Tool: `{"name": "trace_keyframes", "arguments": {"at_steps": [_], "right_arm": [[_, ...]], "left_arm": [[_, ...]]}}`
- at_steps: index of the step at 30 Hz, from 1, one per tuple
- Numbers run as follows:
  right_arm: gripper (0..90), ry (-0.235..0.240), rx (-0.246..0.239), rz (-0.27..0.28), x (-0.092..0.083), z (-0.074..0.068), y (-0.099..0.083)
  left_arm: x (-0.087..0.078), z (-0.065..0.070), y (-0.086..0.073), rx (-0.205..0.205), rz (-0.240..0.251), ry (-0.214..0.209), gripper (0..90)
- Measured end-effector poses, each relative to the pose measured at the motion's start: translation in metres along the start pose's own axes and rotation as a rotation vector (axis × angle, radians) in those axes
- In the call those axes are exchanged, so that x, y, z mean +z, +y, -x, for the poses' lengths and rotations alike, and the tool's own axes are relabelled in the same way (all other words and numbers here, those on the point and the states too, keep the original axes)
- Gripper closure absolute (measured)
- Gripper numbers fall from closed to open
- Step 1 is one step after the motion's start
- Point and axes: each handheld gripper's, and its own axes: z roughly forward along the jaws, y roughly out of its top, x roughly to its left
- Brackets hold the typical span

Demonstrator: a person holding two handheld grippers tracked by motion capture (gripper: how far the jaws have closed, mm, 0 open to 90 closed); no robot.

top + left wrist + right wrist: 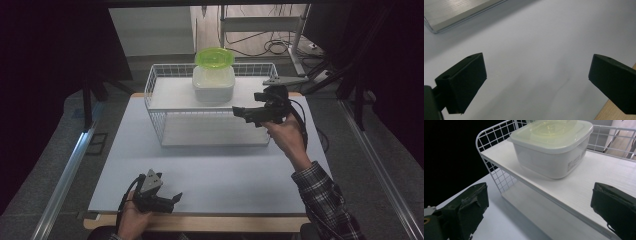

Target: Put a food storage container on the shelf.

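A pale blue-grey table top (210,170) is lying under both your grippers. Your left gripper (175,199) is resting nearest you, jaws spread, gripping nothing. Your right gripper (239,113) is hovering spread-jawed at the white wire two-tier shelf (160,85); just beyond it, the white lidded plastic box (214,85) is sitting on top, carrying a lime-green plastic bowl (214,57).

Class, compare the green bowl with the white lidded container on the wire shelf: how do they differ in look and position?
The green bowl is round and bright translucent green; the white container is squarish and milky white. The green bowl sits on top, and the white container rests directly on the shelf, carrying it. Both are plastic, stacked together on the upper level.
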Motion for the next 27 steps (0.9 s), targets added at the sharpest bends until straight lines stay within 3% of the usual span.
{"name": "trace_keyframes", "arguments": {"at_steps": [15,27], "right_arm": [[1.6,-0.007,-0.007,-0.018,-0.004,-0.008,-0.027],[1.6,-0.023,0.014,-0.023,-0.012,-0.001,-0.057]], "left_arm": [[-0.001,-0.002,0.001,-0.028,0.005,-0.025,2.2],[-0.002,-0.002,0.001,-0.038,-0.003,-0.038,2.7]]}}
